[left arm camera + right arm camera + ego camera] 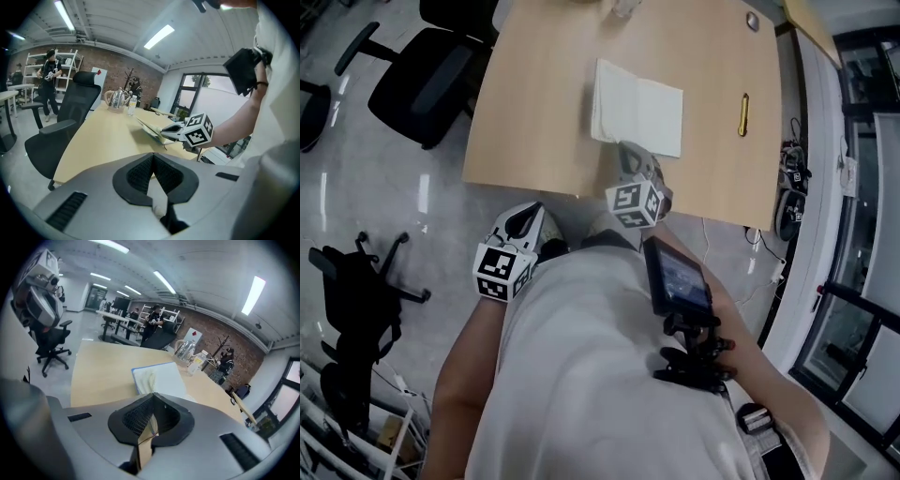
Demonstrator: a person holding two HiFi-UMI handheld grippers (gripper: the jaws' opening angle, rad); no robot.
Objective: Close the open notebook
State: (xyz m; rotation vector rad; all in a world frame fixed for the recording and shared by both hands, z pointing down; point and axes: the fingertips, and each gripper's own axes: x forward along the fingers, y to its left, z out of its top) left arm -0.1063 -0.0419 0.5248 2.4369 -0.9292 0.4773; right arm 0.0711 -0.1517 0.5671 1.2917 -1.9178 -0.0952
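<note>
The open notebook (639, 111) lies flat on the wooden table (534, 112), white pages up; a blue cover edge shows in the right gripper view (159, 377). My right gripper (630, 153) is shut and empty, its tip just short of the notebook's near edge, over the table's front edge. The left gripper view shows it from the side (174, 132), pointing at the notebook (149, 126). My left gripper (527, 217) is shut on nothing and hangs off the table, below its front edge and left of the right one.
A gold pen (743, 114) lies on the table right of the notebook. A kettle (183, 348) and a bottle (196, 363) stand at the far end. Black office chairs (427, 80) stand left of the table. A person stands by shelves in the background (49, 70).
</note>
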